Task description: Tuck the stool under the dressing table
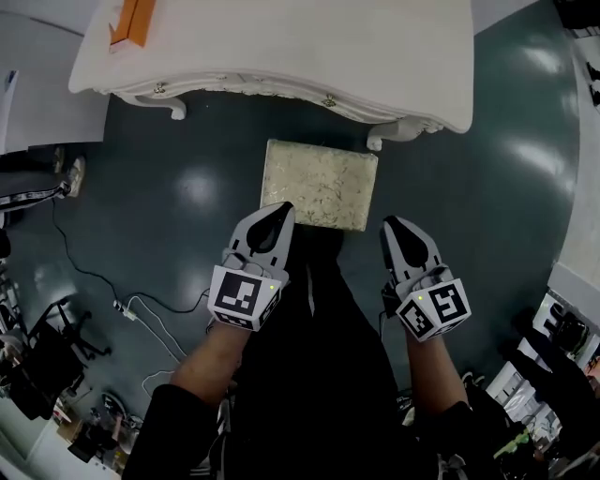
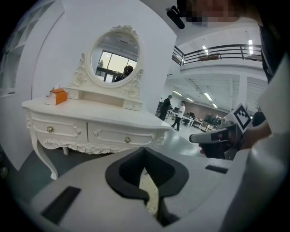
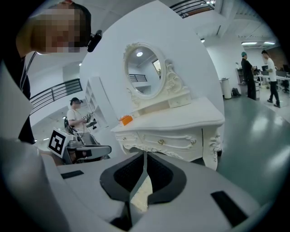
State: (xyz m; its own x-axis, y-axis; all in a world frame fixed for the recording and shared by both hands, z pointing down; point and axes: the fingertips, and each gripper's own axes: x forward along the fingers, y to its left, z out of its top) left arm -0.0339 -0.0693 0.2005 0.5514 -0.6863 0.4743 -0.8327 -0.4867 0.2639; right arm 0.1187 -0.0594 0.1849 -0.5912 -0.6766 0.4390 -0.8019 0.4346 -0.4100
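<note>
While drawers (image 2: 59,130) sit closed, an orange box (image 1: 131,21) tops the table (image 1: 328,42).

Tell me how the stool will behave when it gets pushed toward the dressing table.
The stool will probably slide readily, since the floor looks smooth and glossy. Its patterned top looks upholstered, so it may give a little under pressure. Pushed at one corner only, the rectangular seat would likely swivel. Its legs are hidden, so tipping is hard to judge.

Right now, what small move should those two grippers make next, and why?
Probably bring the shut left gripper and right gripper against the stool's near edge and push; it sits mostly outside the dressing table.
</note>
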